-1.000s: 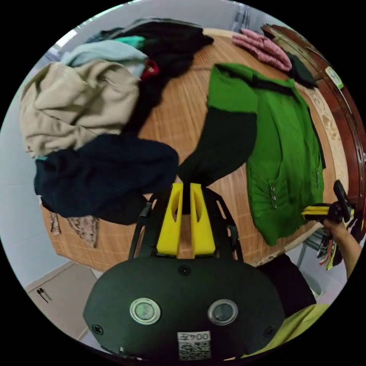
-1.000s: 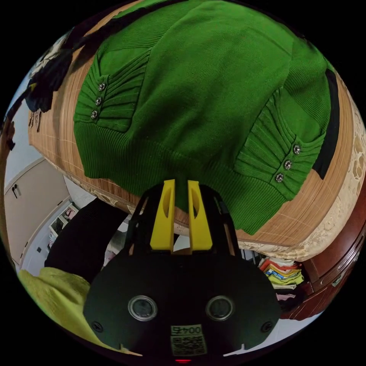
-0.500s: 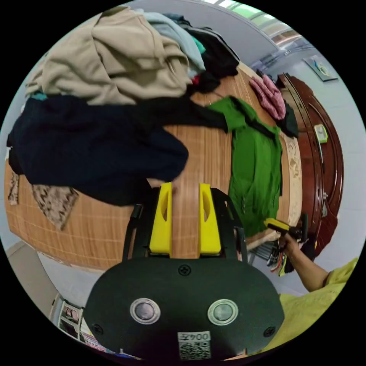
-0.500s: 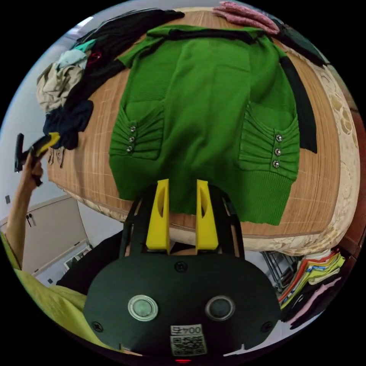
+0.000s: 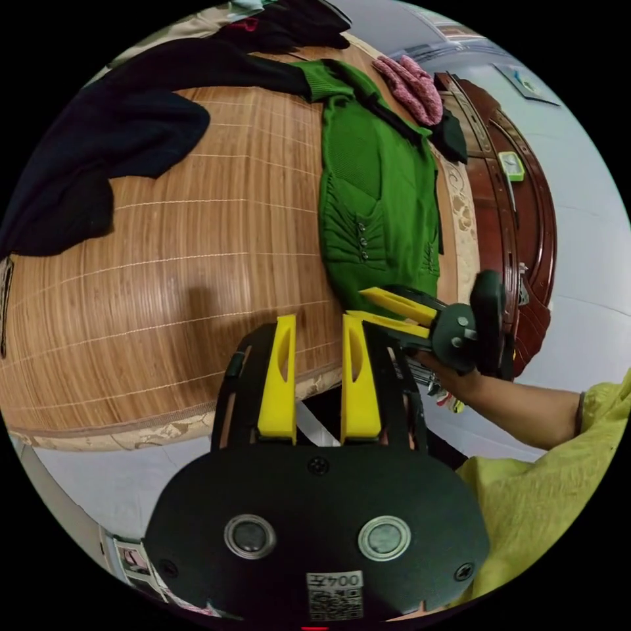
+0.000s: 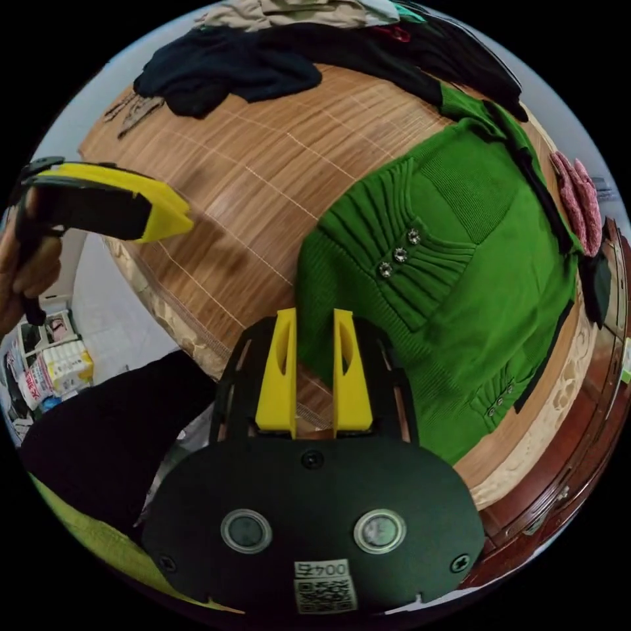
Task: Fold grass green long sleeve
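Observation:
The grass green long sleeve [image 5: 378, 197] [image 6: 473, 263] lies flat on the bamboo-matted surface [image 5: 197, 263], hem toward the near edge. One black lower sleeve [image 5: 217, 62] stretches out sideways along the mat. My left gripper [image 5: 319, 321] hovers open over the mat's near edge, with nothing between its jaws. It also shows at the left in the right gripper view [image 6: 148, 210], held in a hand. My right gripper [image 6: 313, 315] is open, its jaws just above the hem's corner. It also shows in a hand beside the hem [image 5: 388, 309].
A dark navy garment [image 5: 98, 151] and a pile of clothes [image 6: 276, 39] lie at the mat's far side. A pink knit [image 5: 411, 85] rests beyond the collar. A dark wooden board [image 5: 519, 197] runs along the far side. Stacked items [image 6: 49, 368] sit on the floor.
My left gripper let go of the black sleeve, which now lies stretched out on the mat. My right gripper released the hem. Both have drawn back to the near edge.

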Tool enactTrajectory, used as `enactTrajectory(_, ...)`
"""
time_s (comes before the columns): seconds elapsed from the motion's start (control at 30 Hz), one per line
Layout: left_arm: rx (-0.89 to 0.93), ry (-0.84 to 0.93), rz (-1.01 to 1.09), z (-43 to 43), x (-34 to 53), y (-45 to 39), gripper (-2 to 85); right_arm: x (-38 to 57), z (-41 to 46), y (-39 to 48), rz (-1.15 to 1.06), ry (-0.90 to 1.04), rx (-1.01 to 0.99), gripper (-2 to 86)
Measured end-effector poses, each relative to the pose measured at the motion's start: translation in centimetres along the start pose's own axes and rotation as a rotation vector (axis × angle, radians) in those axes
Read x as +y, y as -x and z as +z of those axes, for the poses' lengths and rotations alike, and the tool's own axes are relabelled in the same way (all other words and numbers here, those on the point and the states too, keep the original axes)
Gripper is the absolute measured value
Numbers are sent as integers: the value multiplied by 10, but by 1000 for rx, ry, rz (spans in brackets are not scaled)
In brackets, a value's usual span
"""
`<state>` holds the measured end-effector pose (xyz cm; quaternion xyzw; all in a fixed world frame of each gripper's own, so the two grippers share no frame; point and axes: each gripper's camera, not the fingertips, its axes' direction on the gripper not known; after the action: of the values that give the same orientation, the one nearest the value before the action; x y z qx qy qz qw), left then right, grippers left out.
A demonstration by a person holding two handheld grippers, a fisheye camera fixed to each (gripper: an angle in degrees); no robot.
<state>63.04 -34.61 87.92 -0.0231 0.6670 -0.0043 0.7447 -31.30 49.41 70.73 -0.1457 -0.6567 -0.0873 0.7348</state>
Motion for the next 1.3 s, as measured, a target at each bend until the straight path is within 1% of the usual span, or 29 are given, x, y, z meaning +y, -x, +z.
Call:
enactTrajectory(0.03, 22, 3, 21, 2, -3, 3, 83, 6, -3, -10, 16, -3, -7, 62)
enactTrajectory(0.1, 43, 6, 33, 5, -7, 7, 79, 16, -11, -36, 75, -6, -125, 51)
enactTrajectory(0.13, 68, 5, 44, 8, -10, 10, 79, 25, -16, -59, 144, -22, -262, 49)
enactTrajectory(0.17, 84, -1, 46, 9, -11, 11, 79, 37, -20, -86, 229, -53, -442, 49)
enactTrajectory(0.2, 128, -17, 47, 10, -14, 14, 81, 45, -22, -100, 278, -73, -537, 49)
enactTrajectory(0.27, 219, -40, 36, 15, -19, 19, 86, 78, -18, -154, 483, -145, -907, 49)
enactTrajectory(0.3, 281, -48, 19, 20, -23, 23, 91, 87, -14, -165, 528, -159, -994, 49)
enactTrajectory(0.37, 357, -54, -9, 30, -31, 28, 100, 116, 2, -196, 657, -187, -1308, 49)
enactTrajectory(0.43, 389, -51, -18, 43, -44, 30, 110, 134, 9, -209, 711, -209, -1437, 49)
enactTrajectory(0.47, 395, -45, -19, 46, -48, 30, 113, 143, 9, -214, 729, -215, -1471, 49)
enactTrajectory(0.63, 532, -50, 5, 69, -77, 18, 134, 160, 3, -213, 722, -216, -1512, 50)
enactTrajectory(0.73, 527, -13, 24, 82, -89, 12, 144, 171, 0, -208, 754, -247, -1541, 51)
enactTrajectory(0.8, 532, -7, 9, 87, -94, 10, 149, 177, -6, -205, 768, -274, -1516, 53)
enactTrajectory(0.9, 508, 0, 2, 88, -97, 5, 150, 184, -23, -197, 722, -300, -1404, 58)
enactTrajectory(0.97, 490, 12, -6, 90, -98, 3, 150, 188, -43, -189, 653, -301, -1273, 56)
enactTrajectory(1.0, 479, 19, -15, 90, -98, 2, 150, 190, -48, -188, 637, -304, -1238, 55)
enactTrajectory(1.07, 460, 28, -31, 90, -99, 1, 151, 205, -70, -185, 614, -336, -1087, 54)
enactTrajectory(1.1, 455, 37, -36, 91, -100, -1, 148, 211, -75, -186, 621, -343, -1052, 56)
enactTrajectory(1.17, 438, 51, -45, 93, -101, -4, 143, 237, -87, -194, 690, -358, -894, 68)
enactTrajectory(1.2, 420, 63, -50, 94, -103, -6, 137, 243, -89, -198, 714, -352, -848, 72)
enactTrajectory(1.27, 384, 86, -59, 96, -104, -10, 123, 270, -90, -212, 820, -310, -675, 98)
enactTrajectory(1.3, 356, 105, -67, 97, -105, -13, 111, 276, -90, -216, 847, -292, -636, 104)
